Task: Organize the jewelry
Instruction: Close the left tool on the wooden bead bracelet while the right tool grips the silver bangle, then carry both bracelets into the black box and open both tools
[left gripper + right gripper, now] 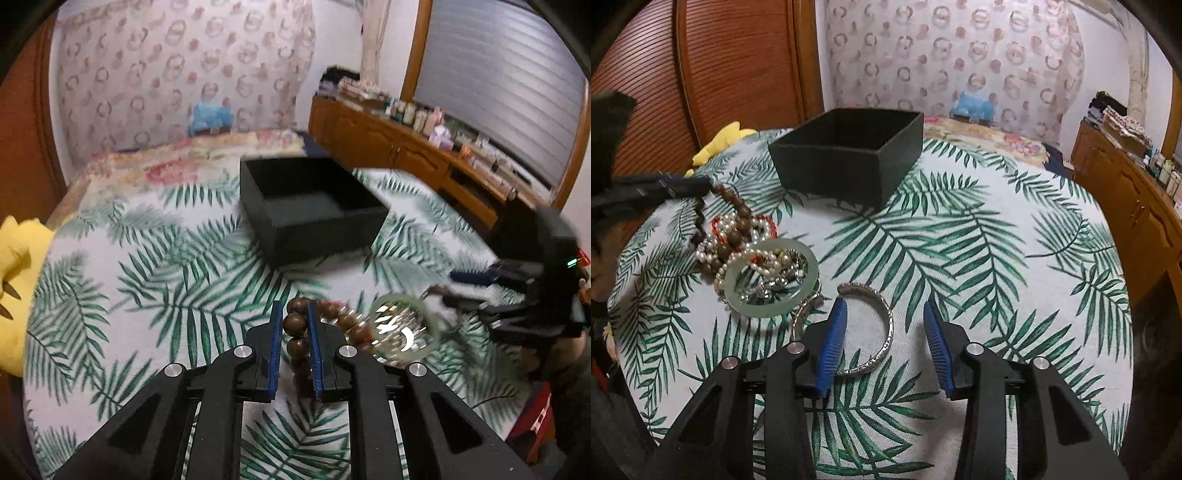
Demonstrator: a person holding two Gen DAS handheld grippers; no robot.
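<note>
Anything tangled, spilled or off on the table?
Yes. The jewelry pile is tangled: pearl strands wind under the jade bangle. The brown bead strand in the left gripper still trails into that pile. Black box looks empty.

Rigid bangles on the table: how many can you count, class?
2. A green bangle lies on the jewelry pile; a silver cuff lies beside it, between the right claw's fingers. The pile may hide more.

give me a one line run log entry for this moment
left tool: shut on wooden bead bracelet | right tool: open over silver bangle | black box: empty
</note>
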